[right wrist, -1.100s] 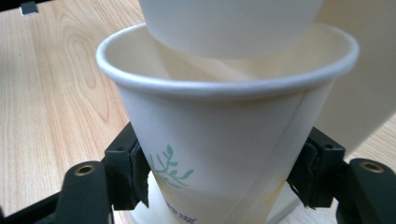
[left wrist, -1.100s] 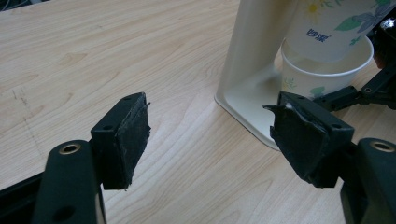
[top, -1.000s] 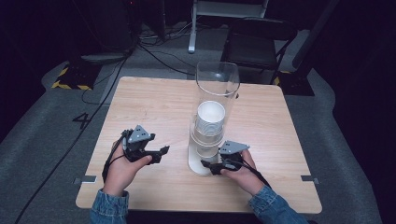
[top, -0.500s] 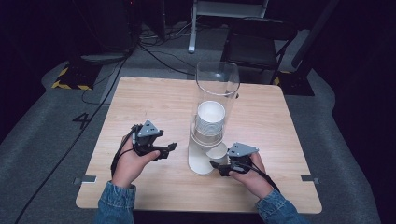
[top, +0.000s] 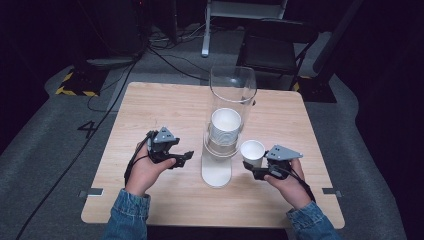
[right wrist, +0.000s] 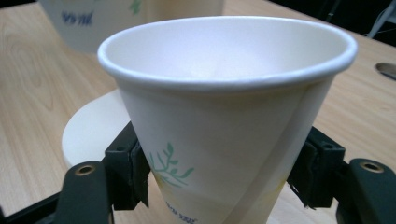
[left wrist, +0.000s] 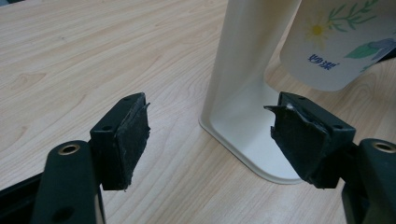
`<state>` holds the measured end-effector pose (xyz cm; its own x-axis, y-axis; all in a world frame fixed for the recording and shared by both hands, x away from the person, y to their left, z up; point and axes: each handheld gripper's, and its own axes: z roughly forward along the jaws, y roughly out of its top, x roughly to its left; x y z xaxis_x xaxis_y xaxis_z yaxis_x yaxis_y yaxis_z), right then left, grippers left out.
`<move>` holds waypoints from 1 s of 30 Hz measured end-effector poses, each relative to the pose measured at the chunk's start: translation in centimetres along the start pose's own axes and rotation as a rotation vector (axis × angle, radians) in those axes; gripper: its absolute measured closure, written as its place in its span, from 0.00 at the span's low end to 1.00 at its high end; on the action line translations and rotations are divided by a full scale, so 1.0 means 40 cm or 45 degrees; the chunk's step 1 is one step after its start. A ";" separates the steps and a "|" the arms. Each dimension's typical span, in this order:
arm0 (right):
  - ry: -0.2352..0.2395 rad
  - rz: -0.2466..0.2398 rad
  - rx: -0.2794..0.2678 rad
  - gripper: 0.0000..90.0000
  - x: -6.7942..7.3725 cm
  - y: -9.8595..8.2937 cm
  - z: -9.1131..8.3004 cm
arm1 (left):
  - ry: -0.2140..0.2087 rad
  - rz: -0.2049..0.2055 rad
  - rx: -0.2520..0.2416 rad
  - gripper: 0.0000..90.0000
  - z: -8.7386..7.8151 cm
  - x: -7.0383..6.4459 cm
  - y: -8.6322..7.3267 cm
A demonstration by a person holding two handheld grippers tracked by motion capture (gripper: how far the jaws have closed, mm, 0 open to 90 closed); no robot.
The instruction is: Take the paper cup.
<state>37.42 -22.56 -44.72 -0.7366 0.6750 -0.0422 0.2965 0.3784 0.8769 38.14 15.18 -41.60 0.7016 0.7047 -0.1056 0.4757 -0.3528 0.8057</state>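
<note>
We take the cup dispenser (top: 220,150) as our landmark: a white stand with a flat oval base, carrying a clear upright tube (top: 232,92) that holds a stack of paper cups (top: 225,127). It stands on the wooden table (top: 165,105), near the middle of the side closest to the person.

Right of the dispenser base, the right gripper (top: 257,167) grasps 1 paper cup (top: 252,151) by its lower wall. In the right gripper view we see its 2 black jaws pressed against opposite sides of the cup (right wrist: 224,121), which is upright, mouth up and empty, with a green leaf print on its wall. The white base of the dispenser (right wrist: 88,130) lies just behind the cup in that view. From above, the cup sits just beside the stand, apart from the tube. We cannot tell whether the cup's bottom touches the table.

Left of the dispenser, the left gripper (top: 182,157) points toward the stand. In the left gripper view its 2 jaws stand wide apart with nothing between them, their worn pads framing the foot of the stand (left wrist: 243,84). The bottom cup of the stack (left wrist: 336,42), printed with a daisy, hangs above the base in that view.

Denim sleeves (top: 125,215) cover both forearms.
</note>
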 end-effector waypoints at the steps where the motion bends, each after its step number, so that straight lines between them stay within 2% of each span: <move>1: -0.005 0.019 -0.013 0.36 -0.006 0.003 -0.005 | 0.002 -0.007 0.002 0.30 -0.003 0.000 -0.002; 2: -0.005 0.019 -0.013 0.36 -0.006 0.003 -0.005 | 0.002 -0.007 0.002 0.30 -0.003 0.000 -0.002; 3: -0.022 0.061 -0.045 0.35 -0.022 0.009 -0.017 | -0.004 -0.016 0.001 0.30 -0.006 -0.001 -0.003; 6: -0.035 0.093 -0.068 0.35 -0.033 0.013 -0.024 | 0.006 -0.019 -0.003 0.30 -0.014 0.001 -0.008; 7: -0.054 0.129 -0.103 0.35 -0.047 0.018 -0.032 | 0.015 -0.014 -0.001 0.30 -0.017 0.003 -0.010; 9: -0.066 0.144 -0.121 0.35 -0.053 0.020 -0.035 | 0.025 -0.024 -0.003 0.30 -0.022 0.004 -0.015; 10: -0.081 0.175 -0.150 0.35 -0.065 0.022 -0.039 | 0.031 -0.036 -0.005 0.30 -0.028 0.005 -0.022; 14: -0.105 0.217 -0.182 0.35 -0.086 0.024 -0.038 | 0.043 -0.039 0.001 0.30 -0.038 0.007 -0.029; 18: -0.153 0.211 -0.187 0.35 -0.111 0.023 -0.033 | 0.050 -0.054 0.000 0.30 -0.049 0.009 -0.039; 23: -0.227 0.258 -0.176 0.34 -0.150 0.011 -0.026 | 0.073 -0.059 0.007 0.31 -0.062 0.013 -0.051; 25: -0.257 0.274 -0.167 0.34 -0.164 0.003 -0.020 | 0.073 -0.076 0.000 0.31 -0.066 0.011 -0.057; 30: -0.279 0.295 -0.144 0.34 -0.190 -0.009 0.005 | 0.097 -0.086 0.005 0.31 -0.086 0.012 -0.075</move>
<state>43.03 -27.68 -44.82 -0.5061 0.8594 0.0732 0.3621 0.1347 0.9223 35.24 18.69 -42.07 0.6251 0.7720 -0.1149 0.5232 -0.3052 0.7957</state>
